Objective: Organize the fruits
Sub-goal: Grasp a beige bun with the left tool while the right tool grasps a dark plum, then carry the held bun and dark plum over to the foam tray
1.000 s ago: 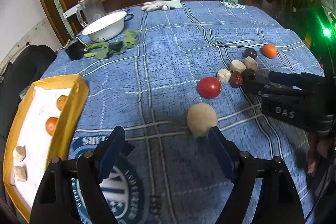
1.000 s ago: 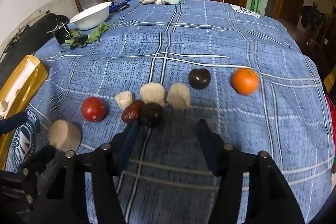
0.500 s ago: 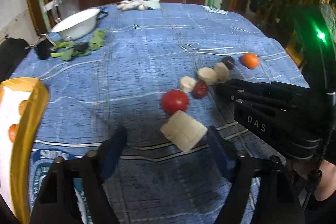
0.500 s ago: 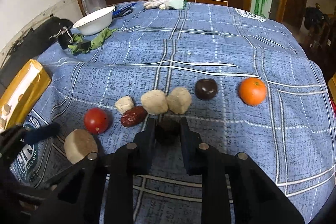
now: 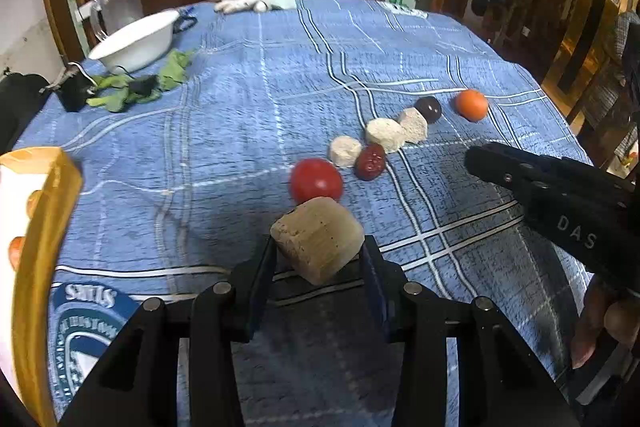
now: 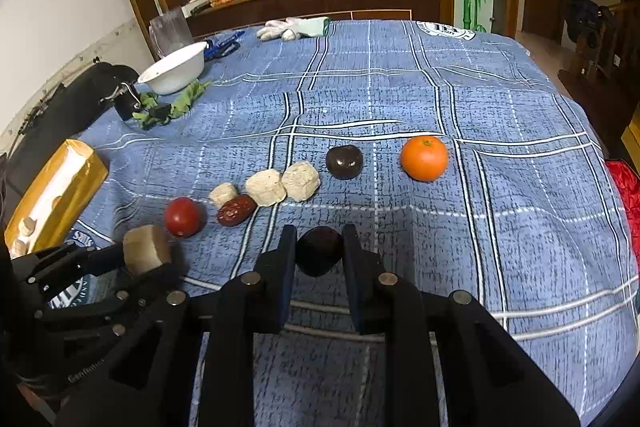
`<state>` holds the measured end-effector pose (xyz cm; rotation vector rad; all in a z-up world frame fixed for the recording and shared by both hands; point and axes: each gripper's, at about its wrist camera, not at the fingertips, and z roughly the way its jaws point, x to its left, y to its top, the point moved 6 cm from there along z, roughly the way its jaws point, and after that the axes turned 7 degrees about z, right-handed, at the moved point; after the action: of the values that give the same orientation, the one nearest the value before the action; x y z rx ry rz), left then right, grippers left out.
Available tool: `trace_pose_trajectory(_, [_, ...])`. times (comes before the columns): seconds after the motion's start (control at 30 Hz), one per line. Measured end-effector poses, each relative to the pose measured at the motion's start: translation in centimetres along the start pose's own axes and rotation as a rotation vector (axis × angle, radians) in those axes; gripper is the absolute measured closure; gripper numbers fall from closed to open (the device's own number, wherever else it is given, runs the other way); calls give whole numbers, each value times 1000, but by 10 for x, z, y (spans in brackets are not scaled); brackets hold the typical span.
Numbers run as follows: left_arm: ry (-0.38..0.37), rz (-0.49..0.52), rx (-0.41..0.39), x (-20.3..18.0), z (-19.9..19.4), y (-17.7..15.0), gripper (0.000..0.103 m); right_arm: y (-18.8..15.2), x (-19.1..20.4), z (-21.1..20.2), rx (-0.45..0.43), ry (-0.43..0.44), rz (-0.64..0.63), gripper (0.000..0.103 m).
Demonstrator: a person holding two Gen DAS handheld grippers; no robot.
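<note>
Now both my tongs hold fruit above the blue table (image 6: 520, 227).

At far left sits the yellow tray (image 6: 76, 183), with pale chunks and orange fruit inside. My left tongs (image 5: 318, 259) are clamped on a tan block (image 5: 318, 239), their pads pressed to its two sides; it is lifted just in front of the tomato (image 5: 316, 181). Past the tomato lie a red date (image 6: 236, 209) touching a small pale chunk (image 6: 223, 193), then two bigger pale chunks (image 6: 266, 187) side by side, a dark round fruit (image 6: 344, 161) and, apart at the right end, an orange (image 6: 424, 157). My right tongs (image 6: 318, 251) are closed narrow on a dark fruit (image 6: 319, 251), near the row's middle. Far back left: a white bowl (image 6: 174, 69) beside green leaves (image 6: 172, 107).
</note>
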<state>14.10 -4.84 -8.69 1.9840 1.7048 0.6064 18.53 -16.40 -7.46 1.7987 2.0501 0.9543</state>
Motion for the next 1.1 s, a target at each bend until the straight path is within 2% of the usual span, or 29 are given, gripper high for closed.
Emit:
trace_pose_trajectory(0.4, [32,-43,-65,25,-44,-32,61,-35,24,-35,-42,48,55,79])
trace_pose_trajectory(0.7, [70,-53,-90,30,-61,-51,61,-56,40,-69,-139,101,59,79])
trace_pose_trajectory(1.1, [105,-61,-119,39,-73,-57,61,-65,43,-74,-148,114,41,79])
